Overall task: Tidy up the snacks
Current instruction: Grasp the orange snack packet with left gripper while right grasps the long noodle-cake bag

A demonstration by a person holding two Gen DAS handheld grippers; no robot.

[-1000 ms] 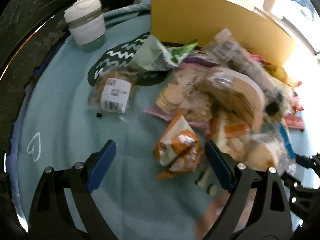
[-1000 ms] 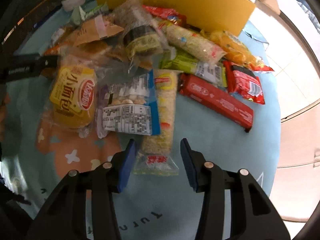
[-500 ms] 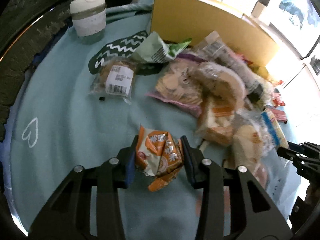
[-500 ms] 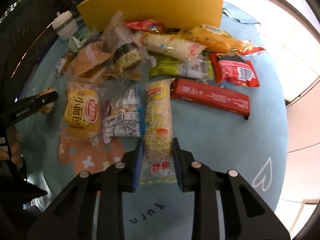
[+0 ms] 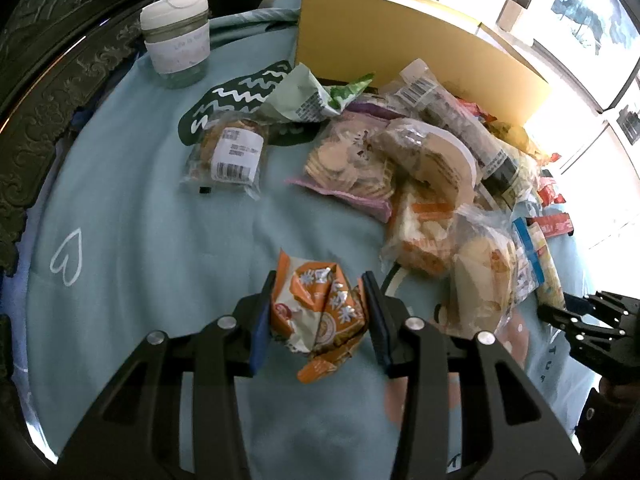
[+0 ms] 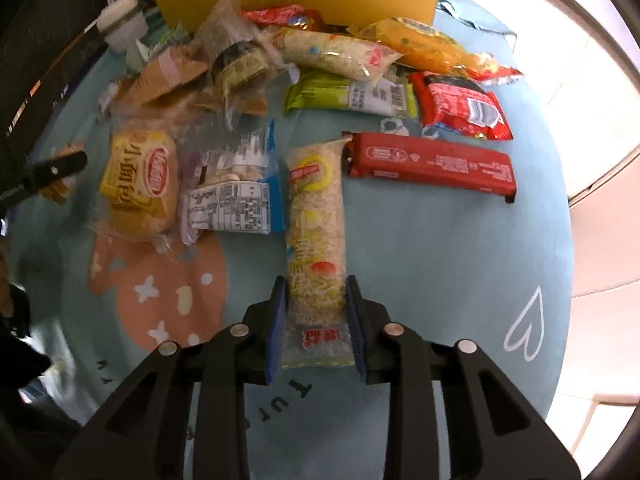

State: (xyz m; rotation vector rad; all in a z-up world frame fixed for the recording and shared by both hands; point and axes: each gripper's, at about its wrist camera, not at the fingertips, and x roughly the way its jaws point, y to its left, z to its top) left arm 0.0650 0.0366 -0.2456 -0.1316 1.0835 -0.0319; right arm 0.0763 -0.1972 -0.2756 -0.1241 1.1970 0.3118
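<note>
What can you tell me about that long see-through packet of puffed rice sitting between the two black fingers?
The puffed rice packet is a long, narrow clear plastic sleeve packed with pale grains, printed with a yellow and red label at its far end and red characters near its sealed near end. It lies flat and lengthwise on the blue cloth, beside a blue-edged snack bag. The right gripper has its blue-padded fingers against both long sides.
</note>
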